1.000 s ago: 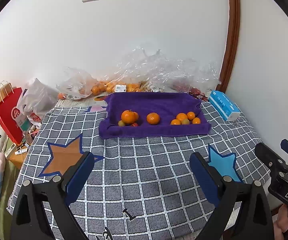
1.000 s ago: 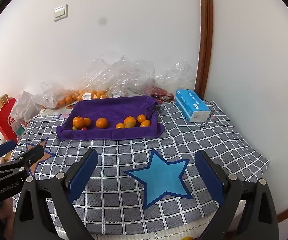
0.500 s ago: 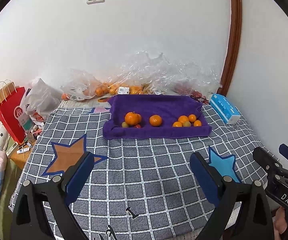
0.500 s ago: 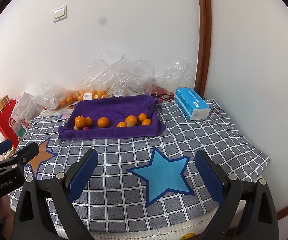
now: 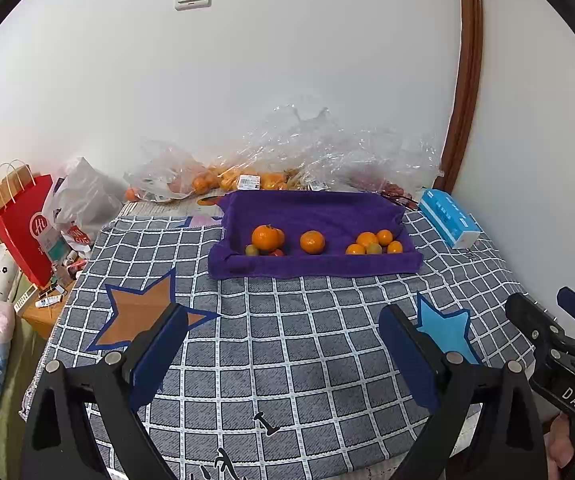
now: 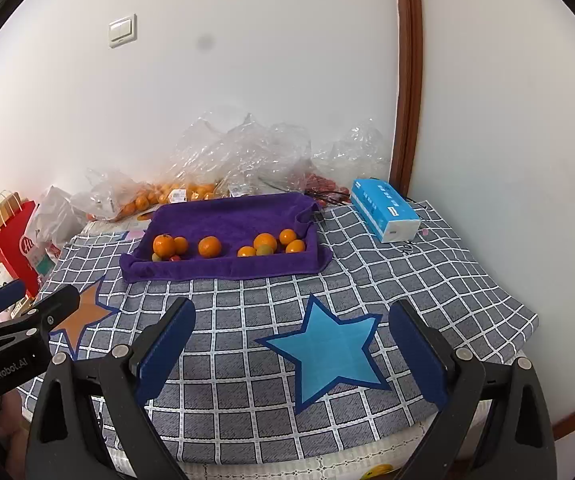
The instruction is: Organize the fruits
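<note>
Two grippers hang over the near edge of a table covered in a grey checked cloth [image 5: 287, 344], and both stand with fingers spread wide and nothing between them: the left gripper [image 5: 283, 344] and the right gripper [image 6: 291, 344].

Across the table sits a tray draped in a purple towel [image 5: 311, 212], its far side close to the wall. Fruit lies along its near side in three groups. At the left end a large orange [image 5: 265, 237] sits with a smaller orange fruit touching its right side, a greenish fruit [image 5: 251, 250] at its near left, and a small red fruit [image 5: 275, 252] just in front. A single orange [image 5: 312, 242] lies alone in the middle. At the right end is a cluster of four small oranges [image 5: 367, 239] gathered round another greenish fruit [image 5: 374, 248].

Behind the tray, crumpled clear plastic bags [image 5: 327, 152] rest against the wall; the left ones hold many more oranges [image 5: 207, 180], and a bag towards the right shows something red that is too blurred to name.

A blue tissue box [image 6: 385, 210] lies to the right of the tray. A red paper bag [image 5: 23, 224] stands beyond the table's left edge.

Only the left wrist view takes in the clutter and bedding low on the left, and the whole orange star [image 5: 143, 316] on the cloth. Only the right wrist view shows the whole blue star [image 6: 327, 352], the cloth's right edge and the brown skirting low on the right wall. Each view catches the other gripper at its margin.
</note>
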{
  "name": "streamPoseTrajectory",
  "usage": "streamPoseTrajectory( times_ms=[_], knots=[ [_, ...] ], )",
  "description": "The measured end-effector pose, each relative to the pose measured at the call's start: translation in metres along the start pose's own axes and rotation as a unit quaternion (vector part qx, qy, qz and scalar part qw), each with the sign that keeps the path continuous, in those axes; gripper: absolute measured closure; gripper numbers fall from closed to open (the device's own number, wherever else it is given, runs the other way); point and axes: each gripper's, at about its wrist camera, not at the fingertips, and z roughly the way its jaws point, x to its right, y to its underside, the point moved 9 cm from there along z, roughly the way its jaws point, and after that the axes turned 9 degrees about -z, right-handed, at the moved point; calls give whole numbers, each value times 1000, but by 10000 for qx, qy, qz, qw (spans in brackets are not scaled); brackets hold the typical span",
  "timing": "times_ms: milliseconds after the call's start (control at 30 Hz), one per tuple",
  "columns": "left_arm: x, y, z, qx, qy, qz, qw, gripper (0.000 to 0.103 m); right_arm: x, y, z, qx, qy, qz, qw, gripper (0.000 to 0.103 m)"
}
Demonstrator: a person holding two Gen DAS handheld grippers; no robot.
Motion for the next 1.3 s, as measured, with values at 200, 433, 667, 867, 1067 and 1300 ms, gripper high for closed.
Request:
streamPoseTrajectory(
  times_ms=[200,433,667,867,1067,1300],
  knots=[
    [1,-1,1,-14,15,19,10000,6,1,-1,0,11,3,50,10000,7],
    [1,1,1,-40,-3,33,10000,6,-1,-1,0,13,-19,25,10000,7],
    [0,0,0,-33,-12,12,10000,6,-2,-1,1,7,-21,2,10000,7],
    [-2,0,0,-44,-2,-3,10000,6,-4,-1,1,-11,-12,-2,10000,7],
    [-5,-3,-1,-12,5,-47,10000,6,-5,0,2,-35,-6,-5,10000,7],
    [-8,-3,-1,-38,-16,-65,10000,6,-6,1,1,-34,24,-15,10000,7]
  ],
)
